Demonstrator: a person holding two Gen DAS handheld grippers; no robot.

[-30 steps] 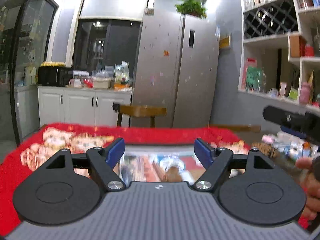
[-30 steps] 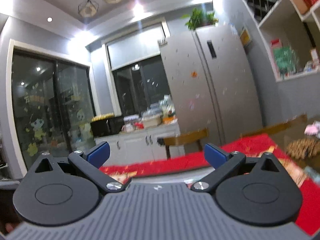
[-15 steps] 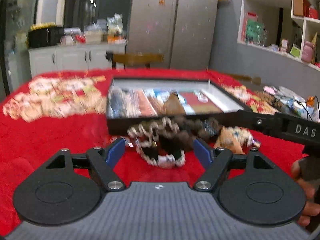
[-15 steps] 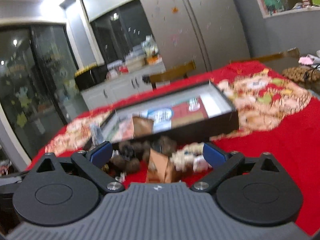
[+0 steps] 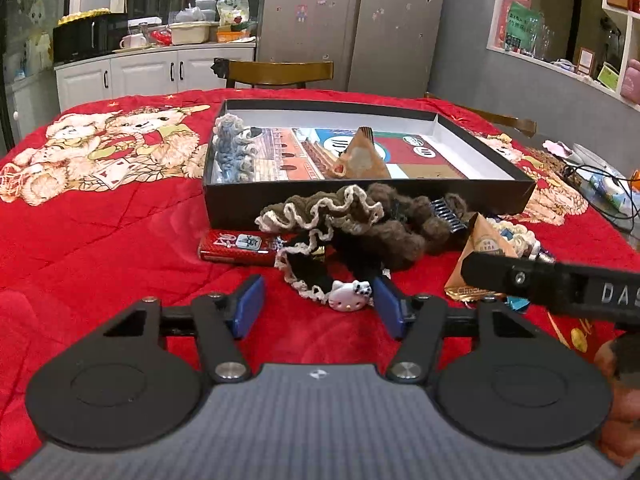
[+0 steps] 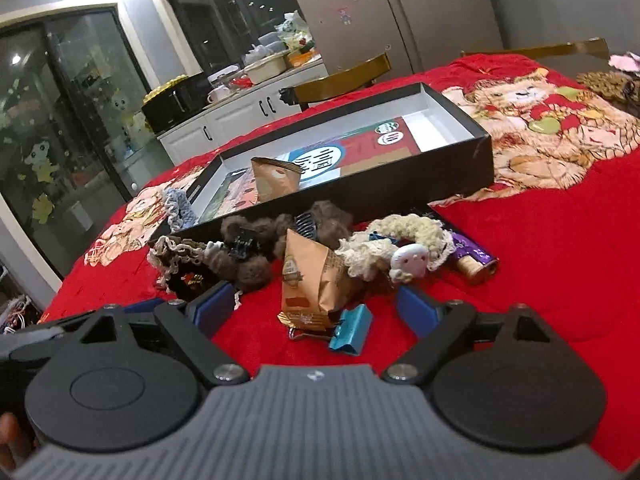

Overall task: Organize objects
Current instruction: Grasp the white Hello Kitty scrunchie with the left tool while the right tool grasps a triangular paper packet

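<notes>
A black shallow box [image 5: 360,196] [image 6: 460,156] lies on the red tablecloth, with a blue-grey scrunchie [image 5: 234,152] and a tan pyramid packet [image 5: 360,158] inside. In front of it lies a pile: brown frilled scrunchies [image 5: 320,208], a black scrunchie with a Hello Kitty charm [image 5: 350,294], a red flat pack [image 5: 236,246], a tan pyramid packet [image 6: 316,280], a blue binder clip [image 6: 350,334], a cream scrunchie [image 6: 400,246] and a purple tube [image 6: 476,258]. My left gripper [image 5: 318,308] is open, its jaws either side of the charm. My right gripper [image 6: 316,310] is open just before the packet and clip.
The red bear-print tablecloth [image 5: 100,220] covers the table. Wooden chairs [image 5: 276,72] stand behind it, with a fridge [image 5: 352,20] and white cabinets [image 5: 140,76] beyond. Cables and clutter [image 5: 600,184] lie at the table's right edge.
Both grippers tilted down from the room toward the table, then moved closer to the pile. Both stay open and empty.
</notes>
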